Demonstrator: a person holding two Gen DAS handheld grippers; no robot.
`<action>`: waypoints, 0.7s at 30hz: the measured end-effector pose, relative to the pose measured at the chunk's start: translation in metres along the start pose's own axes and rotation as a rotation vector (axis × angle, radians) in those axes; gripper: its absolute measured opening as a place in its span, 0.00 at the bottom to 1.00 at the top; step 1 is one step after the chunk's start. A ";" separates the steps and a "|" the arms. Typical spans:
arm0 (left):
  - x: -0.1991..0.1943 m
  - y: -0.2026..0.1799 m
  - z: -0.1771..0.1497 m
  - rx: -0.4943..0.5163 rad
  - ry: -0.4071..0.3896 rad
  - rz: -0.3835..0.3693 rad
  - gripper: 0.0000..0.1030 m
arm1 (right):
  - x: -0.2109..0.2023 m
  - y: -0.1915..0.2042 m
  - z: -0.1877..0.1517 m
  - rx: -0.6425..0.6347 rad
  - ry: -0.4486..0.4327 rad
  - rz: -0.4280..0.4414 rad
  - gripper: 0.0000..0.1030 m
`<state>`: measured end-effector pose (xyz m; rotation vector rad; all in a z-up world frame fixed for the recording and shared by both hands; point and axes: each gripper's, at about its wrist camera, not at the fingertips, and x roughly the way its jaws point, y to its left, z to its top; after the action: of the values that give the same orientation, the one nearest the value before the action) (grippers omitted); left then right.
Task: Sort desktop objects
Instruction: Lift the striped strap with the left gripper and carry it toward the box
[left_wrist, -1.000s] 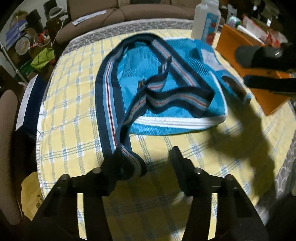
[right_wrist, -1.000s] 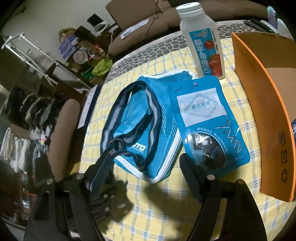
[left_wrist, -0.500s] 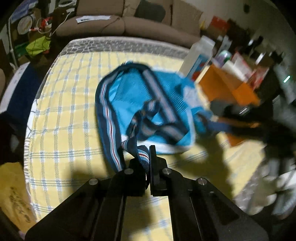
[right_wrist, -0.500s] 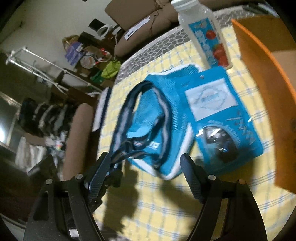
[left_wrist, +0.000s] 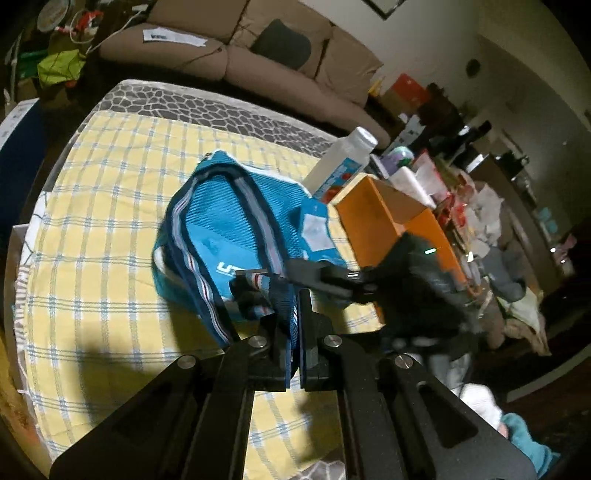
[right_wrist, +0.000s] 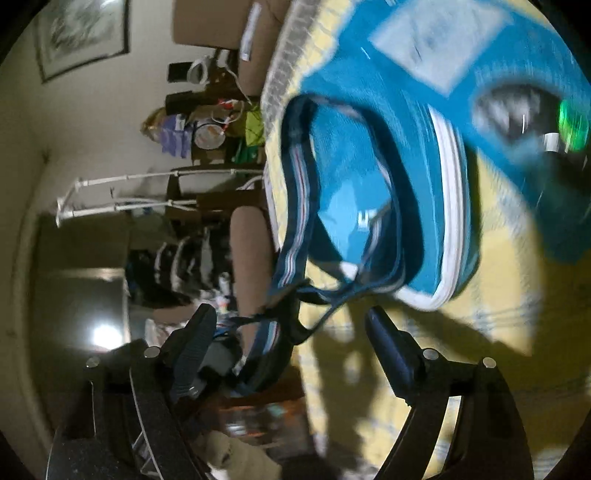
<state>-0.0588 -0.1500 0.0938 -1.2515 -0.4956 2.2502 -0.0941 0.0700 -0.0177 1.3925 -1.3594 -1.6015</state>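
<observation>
A blue mesh bag (left_wrist: 229, 221) lies on the yellow checked tablecloth (left_wrist: 92, 229). Its striped strap (left_wrist: 284, 306) is raised off the cloth, with my left gripper (left_wrist: 293, 325) shut on it. From the right, my right gripper (left_wrist: 273, 284) reaches around the same strap just beyond the left fingertips. In the right wrist view the picture is rolled sideways. There the right gripper (right_wrist: 291, 328) has its jaws opening, and the strap (right_wrist: 284, 280) hangs between them without the pads pressing it. A blue packet (right_wrist: 480, 74) lies on the bag (right_wrist: 369, 166).
A white drink bottle (left_wrist: 343, 166) and an orange box (left_wrist: 380, 214) stand at the bag's far right side. Behind the table is a brown sofa (left_wrist: 258, 62). Clutter fills the room's right side, and the table edge runs close below my left gripper.
My left gripper closed on the strap and lifted it off the cloth. My right gripper rolled sideways, sank, and came in around the raised strap with its jaws wider.
</observation>
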 end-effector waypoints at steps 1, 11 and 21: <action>-0.001 -0.001 0.000 -0.001 0.002 -0.015 0.03 | 0.003 -0.003 0.001 0.021 0.003 0.014 0.83; 0.009 -0.038 -0.021 0.108 0.110 -0.081 0.03 | -0.018 0.018 0.020 -0.036 -0.093 0.129 0.87; 0.020 -0.042 -0.021 0.135 0.114 -0.021 0.02 | -0.075 0.093 0.007 -0.335 -0.202 0.172 0.93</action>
<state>-0.0383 -0.1028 0.0925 -1.2899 -0.3077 2.1417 -0.0968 0.1136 0.0935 0.9136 -1.2142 -1.7904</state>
